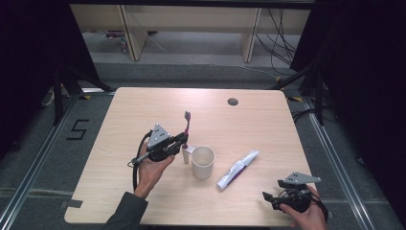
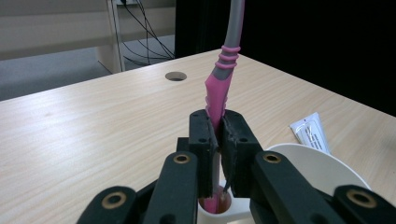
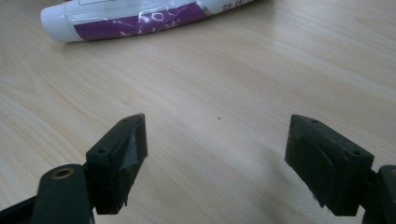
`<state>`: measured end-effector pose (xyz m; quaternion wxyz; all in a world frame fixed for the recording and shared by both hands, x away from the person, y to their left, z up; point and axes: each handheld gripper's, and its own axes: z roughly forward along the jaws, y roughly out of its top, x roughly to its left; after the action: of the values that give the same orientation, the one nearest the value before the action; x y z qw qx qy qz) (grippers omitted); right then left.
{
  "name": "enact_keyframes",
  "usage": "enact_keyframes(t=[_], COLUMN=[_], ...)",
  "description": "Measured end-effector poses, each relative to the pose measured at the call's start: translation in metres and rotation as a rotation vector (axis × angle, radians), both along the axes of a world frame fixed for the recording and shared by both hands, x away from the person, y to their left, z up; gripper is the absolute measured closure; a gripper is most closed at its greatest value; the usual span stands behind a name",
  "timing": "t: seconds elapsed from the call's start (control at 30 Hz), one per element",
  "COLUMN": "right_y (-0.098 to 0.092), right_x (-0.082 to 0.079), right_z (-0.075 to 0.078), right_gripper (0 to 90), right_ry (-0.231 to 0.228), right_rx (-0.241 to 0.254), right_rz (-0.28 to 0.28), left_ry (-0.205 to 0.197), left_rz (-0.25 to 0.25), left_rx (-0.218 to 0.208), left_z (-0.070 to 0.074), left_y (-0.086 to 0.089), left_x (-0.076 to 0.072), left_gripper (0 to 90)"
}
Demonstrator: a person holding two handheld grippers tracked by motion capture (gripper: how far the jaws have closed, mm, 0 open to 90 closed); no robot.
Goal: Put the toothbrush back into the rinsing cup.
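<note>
Black jaws of the left gripper (image 2: 215,135) fill the foreground of the left gripper view, clamped tight on the pink handle of a toothbrush (image 2: 217,91). From the high view, that toothbrush (image 1: 186,125) stands nearly upright just left of the white cup (image 1: 203,162), its bristle head uppermost and its foot down in a small white holder (image 1: 185,154) that touches the cup's left side. I judge the brush light and stiff along its length; the ribbed pink section where the pads sit looks rubbery and should resist slipping, while the smooth grey neck above would be a poorer hold. Gripped this low, the long top can swing, so tilting calls for care.

Right of the cup, well apart from it, a toothpaste tube (image 1: 238,168) lies flat and angled; it looks soft and would dent under pressure, so its stiffer cap end seems the better place to seize. Farther right of the cup, near the table's (image 1: 143,103) front edge, the right gripper (image 1: 268,197) rests with jaws spread wide and nothing between them. Beyond the cup, bare wood leaves generous room; the holder and cup look easy to knock over.
</note>
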<state>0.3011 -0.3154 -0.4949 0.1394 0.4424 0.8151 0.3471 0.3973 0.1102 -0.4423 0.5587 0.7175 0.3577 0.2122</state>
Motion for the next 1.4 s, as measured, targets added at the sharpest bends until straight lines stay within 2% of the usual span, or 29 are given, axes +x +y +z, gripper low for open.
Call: enact_keyframes(t=[0.27,0.3,0.33,0.4,0.43,0.5,0.53,0.57,0.77,0.87,0.9,0.97,1.1,1.23,1.4], right_y=[0.000,0.000,0.000,0.000,0.000,0.000,0.000,0.000,0.000,0.000,0.001,0.000,0.000,0.000,0.000], right_x=[0.000,0.000,0.000,0.001,0.000,0.001,0.000,0.001,0.001,0.001,-0.001,0.001,0.001,0.001,0.000], right_z=[0.000,0.000,0.000,-0.001,0.000,-0.001,-0.001,-0.002,-0.002,-0.001,0.000,-0.002,-0.002,-0.001,0.000], right_gripper=[21.6,21.6,21.5,21.5,21.6,21.6,21.6,21.6,21.6,21.6,21.7,21.7,21.6,21.6,21.6], right_ry=[0.002,0.002,0.003,-0.016,0.000,-0.011,-0.002,-0.017,-0.019,-0.017,0.011,-0.018,-0.017,-0.017,0.003], right_rx=[-0.001,0.000,0.000,-0.003,0.000,-0.004,0.002,-0.005,-0.007,-0.006,0.012,-0.006,-0.005,-0.005,0.001], right_rz=[0.001,0.001,0.001,0.017,0.005,0.010,0.007,0.016,0.018,0.016,-0.002,0.019,0.019,0.019,0.001], left_ry=[0.020,0.020,0.028,0.031,0.036,0.038,0.040,0.047,0.049,0.049,0.048,0.048,0.052,0.049,0.057], left_rz=[-0.010,-0.014,-0.008,-0.010,-0.012,-0.011,-0.014,-0.011,-0.008,-0.009,-0.009,-0.011,-0.012,-0.011,0.002], left_rx=[0.021,0.013,0.025,0.026,0.028,0.034,0.033,0.041,0.043,0.039,0.042,0.033,0.041,0.024,0.015], left_z=[-0.008,-0.010,-0.011,-0.013,-0.014,-0.016,-0.016,-0.017,-0.018,-0.018,-0.018,-0.018,-0.017,-0.014,-0.009], left_y=[0.002,0.002,0.003,0.003,0.004,0.004,0.004,0.004,0.004,0.004,0.005,0.005,0.005,0.006,0.009], left_x=[-0.003,-0.003,-0.004,-0.004,-0.004,-0.004,-0.004,-0.005,-0.005,-0.005,-0.006,-0.006,-0.008,-0.009,-0.012], left_gripper=[82.7,82.7,82.6,82.6,82.6,82.5,82.5,82.5,82.3,82.0,82.0,81.3,76.6,69.4,56.0])
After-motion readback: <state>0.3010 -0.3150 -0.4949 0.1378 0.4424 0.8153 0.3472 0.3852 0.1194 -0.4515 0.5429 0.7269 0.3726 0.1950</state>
